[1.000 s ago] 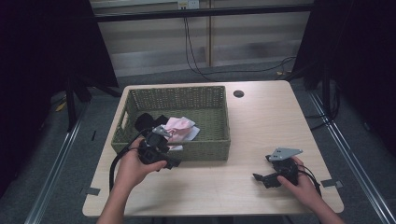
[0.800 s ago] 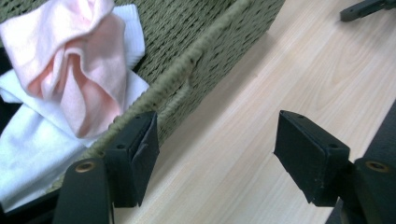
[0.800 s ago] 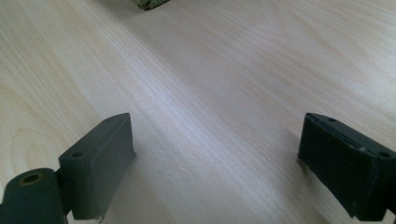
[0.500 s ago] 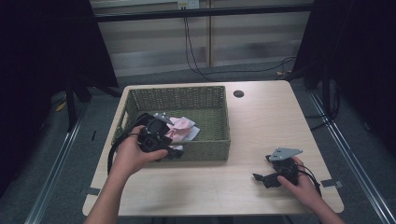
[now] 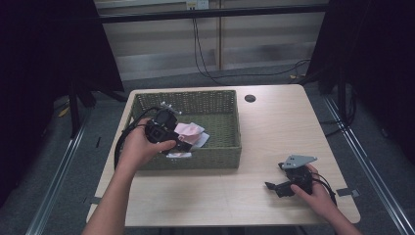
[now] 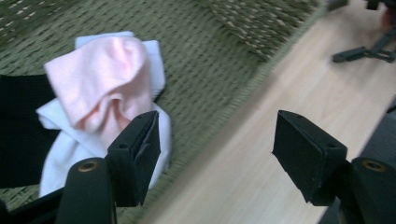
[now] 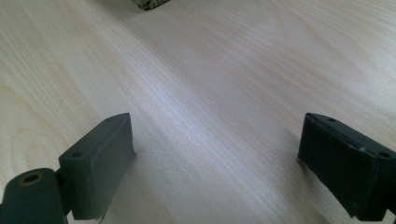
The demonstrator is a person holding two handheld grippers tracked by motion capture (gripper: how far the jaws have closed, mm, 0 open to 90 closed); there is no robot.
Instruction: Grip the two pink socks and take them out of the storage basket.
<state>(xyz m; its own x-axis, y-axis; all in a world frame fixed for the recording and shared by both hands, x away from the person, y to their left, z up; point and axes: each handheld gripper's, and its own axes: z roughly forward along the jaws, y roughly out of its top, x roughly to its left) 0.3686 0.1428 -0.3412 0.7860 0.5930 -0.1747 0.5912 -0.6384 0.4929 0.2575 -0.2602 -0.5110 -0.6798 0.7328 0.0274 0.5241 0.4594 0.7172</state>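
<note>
Your left gripper [image 6: 215, 154] hangs over the near edge of the basket [image 5: 220, 105], jaws wide apart and holding nothing. One jaw is above the cloths, the other above the table [image 6: 261, 154]. The pink cloth [image 6: 100, 88] is soft and bunched into folds, and it lies on top of a white cloth [image 6: 60, 144], which is flatter. A black fabric [image 6: 21, 135] touches them at one side. All three lie on the bottom of the basket, near its front wall. The basket is rectangular, woven from olive-green fibre with a rough weave. The table is pale wood with fine grain. Your right gripper [image 5: 288, 183] rests low on the table at the front right, well apart from the basket. Its jaws are also spread wide and hold nothing.
</note>
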